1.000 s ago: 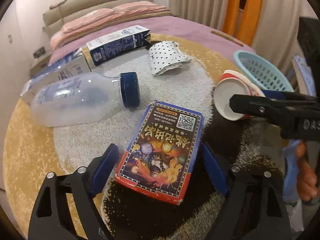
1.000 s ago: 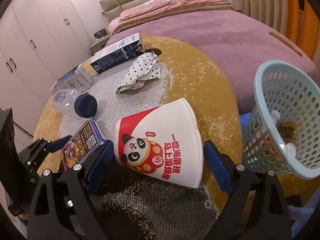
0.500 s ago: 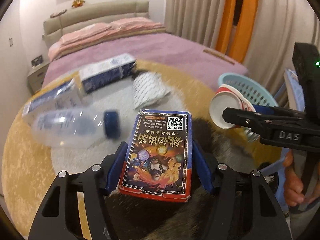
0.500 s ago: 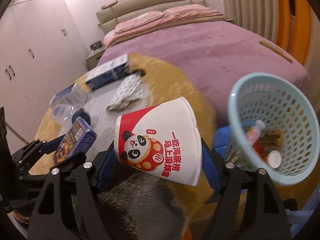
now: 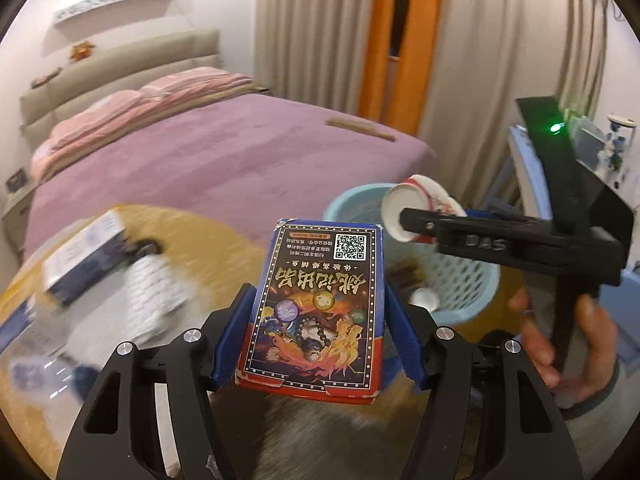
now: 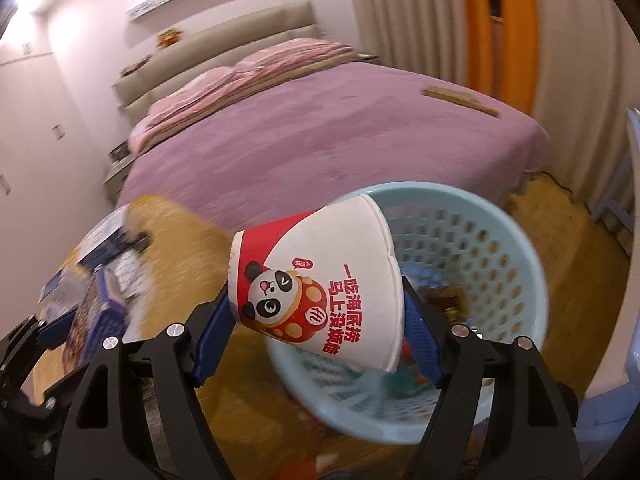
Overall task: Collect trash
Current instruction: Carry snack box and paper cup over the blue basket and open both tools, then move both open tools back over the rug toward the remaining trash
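Note:
My left gripper (image 5: pixel 316 340) is shut on a blue and red card box (image 5: pixel 316 304) and holds it in the air above the rug. My right gripper (image 6: pixel 316 320) is shut on a white and red paper cup with a panda print (image 6: pixel 320 284), held tilted over the rim of the light blue basket (image 6: pixel 500 276). In the left wrist view the cup (image 5: pixel 416 208) and the right gripper (image 5: pixel 412 220) are above the basket (image 5: pixel 464 284). The basket holds several bits of trash.
A blue and white carton (image 5: pixel 84 256) and a dotted paper wrapper (image 5: pixel 160 288) lie blurred on the round yellow rug (image 5: pixel 208 248) at left. A bed with a purple cover (image 6: pixel 340 128) stands behind. Curtains hang at the right.
Both grippers have risen from the rug and swung right toward the basket, each with its item. The cup has come over the basket's rim.

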The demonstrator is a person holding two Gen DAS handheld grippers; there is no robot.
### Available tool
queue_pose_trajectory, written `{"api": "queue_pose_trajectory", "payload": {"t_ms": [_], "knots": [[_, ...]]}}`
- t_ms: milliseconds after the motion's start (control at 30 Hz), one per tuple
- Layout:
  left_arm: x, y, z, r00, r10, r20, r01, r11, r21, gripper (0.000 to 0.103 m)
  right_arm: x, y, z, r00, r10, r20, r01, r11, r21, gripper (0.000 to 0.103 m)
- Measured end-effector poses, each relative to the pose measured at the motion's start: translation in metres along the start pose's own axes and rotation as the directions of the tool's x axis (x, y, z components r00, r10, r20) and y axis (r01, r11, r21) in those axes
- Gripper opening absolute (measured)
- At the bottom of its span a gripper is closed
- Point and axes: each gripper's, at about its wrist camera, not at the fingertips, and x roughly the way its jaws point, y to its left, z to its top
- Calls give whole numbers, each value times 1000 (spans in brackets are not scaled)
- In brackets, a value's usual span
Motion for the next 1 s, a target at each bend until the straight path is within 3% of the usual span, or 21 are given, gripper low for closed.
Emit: {"api": "queue_pose_trajectory", "payload": {"t_ms": [333,567,600,667,1000], "knots": [[77,-35,33,996,-67,-60,67,998,-4,62,46,-75,19,995,-64,-77,75,987,144,72],[122,-37,33,991,-77,-110,73,996,-42,67,71,-95,22,990,-59,-131,85,977,198,73],[123,-36,34,991,-71,-111,66,997,-50,73,72,-93,23,989,-65,-134,90,977,194,73],[122,-33,34,992,-72,-100,66,996,-66,76,72,-90,24,988,-74,-132,97,980,176,73],[78,-8,27,997,-72,-16,69,991,-118,77,39,-75,23,998,-24,-60,33,987,160,76]]}}
